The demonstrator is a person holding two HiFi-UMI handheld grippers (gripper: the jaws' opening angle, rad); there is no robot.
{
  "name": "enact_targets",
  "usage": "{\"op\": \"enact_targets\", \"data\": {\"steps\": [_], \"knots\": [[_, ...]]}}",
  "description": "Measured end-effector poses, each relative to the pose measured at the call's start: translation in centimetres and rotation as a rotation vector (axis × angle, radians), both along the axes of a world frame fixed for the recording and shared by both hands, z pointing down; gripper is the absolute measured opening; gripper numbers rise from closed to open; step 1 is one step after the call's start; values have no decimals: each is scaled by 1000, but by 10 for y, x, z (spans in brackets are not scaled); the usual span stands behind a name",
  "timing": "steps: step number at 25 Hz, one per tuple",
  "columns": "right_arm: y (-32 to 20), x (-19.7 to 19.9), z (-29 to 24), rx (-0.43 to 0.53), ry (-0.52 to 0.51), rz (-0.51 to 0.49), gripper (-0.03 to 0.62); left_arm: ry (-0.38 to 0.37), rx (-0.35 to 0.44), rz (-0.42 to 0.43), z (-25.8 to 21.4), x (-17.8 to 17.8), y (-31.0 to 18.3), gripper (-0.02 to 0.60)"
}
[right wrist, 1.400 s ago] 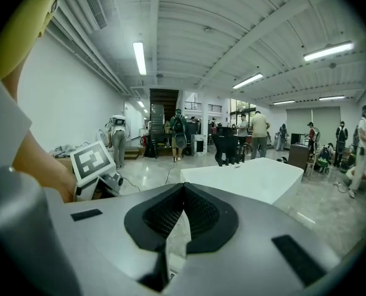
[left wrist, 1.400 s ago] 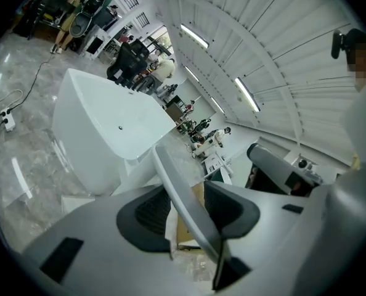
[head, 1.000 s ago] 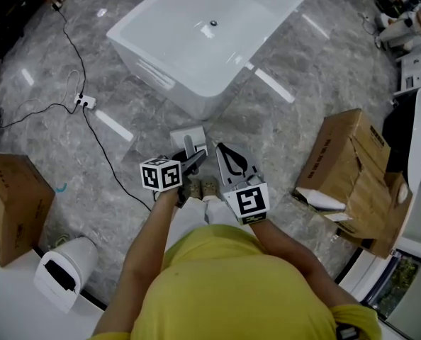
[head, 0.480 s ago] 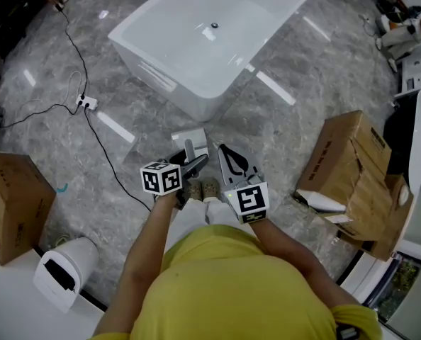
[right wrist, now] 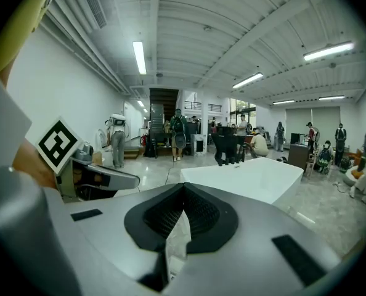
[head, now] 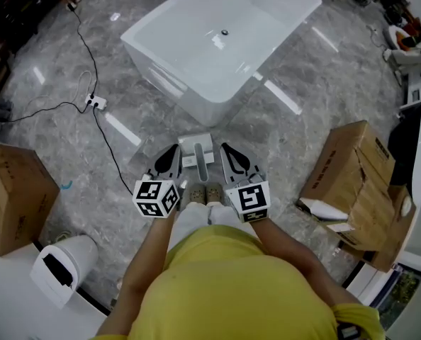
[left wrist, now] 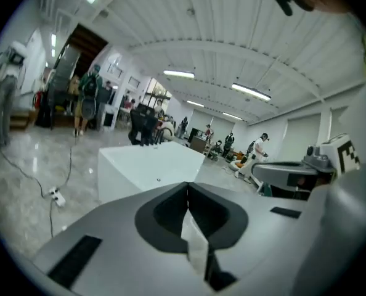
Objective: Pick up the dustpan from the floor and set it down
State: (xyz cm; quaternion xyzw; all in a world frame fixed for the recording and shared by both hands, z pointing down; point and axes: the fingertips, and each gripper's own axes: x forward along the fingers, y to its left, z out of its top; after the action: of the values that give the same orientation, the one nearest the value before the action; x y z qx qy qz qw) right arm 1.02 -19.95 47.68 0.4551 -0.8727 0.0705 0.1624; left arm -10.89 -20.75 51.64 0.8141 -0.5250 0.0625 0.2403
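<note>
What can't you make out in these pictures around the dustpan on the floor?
Dustpan: head view only, too small to tell whether anything lies in it; both gripper views aim above it.
Cardboard box: cut off by the head view's left edge.
Distant people: too small and blurred in both gripper views.

Bathtub (head: 217,44) blocks ahead; torn box (head: 352,172) right, closed box (head: 15,197) left; bare floor (head: 281,137) between.
</note>
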Motion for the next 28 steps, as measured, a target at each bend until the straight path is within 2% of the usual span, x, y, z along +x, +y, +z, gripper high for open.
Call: {"op": "enact_targets", "data": {"steps": [3,6,13,18,28], "knots": [[-8,0,-26,53,-36,20,11,-92,156,-34,-51,-9,-7,3],[-16,5,-61,115,-72,53,11,-140,280,-53,-104,-11,-12,3],[-26,22,-133,273,-103,89,11,-198,471,-109,-197,-13,-11,3],[-25,32,-150,319,-97,107,11,-211,519,-114,-216,-9,-6,3],[-13,30,-162,358,-74,99,11,-200,514,-105,-217,-6,6,3]]}}
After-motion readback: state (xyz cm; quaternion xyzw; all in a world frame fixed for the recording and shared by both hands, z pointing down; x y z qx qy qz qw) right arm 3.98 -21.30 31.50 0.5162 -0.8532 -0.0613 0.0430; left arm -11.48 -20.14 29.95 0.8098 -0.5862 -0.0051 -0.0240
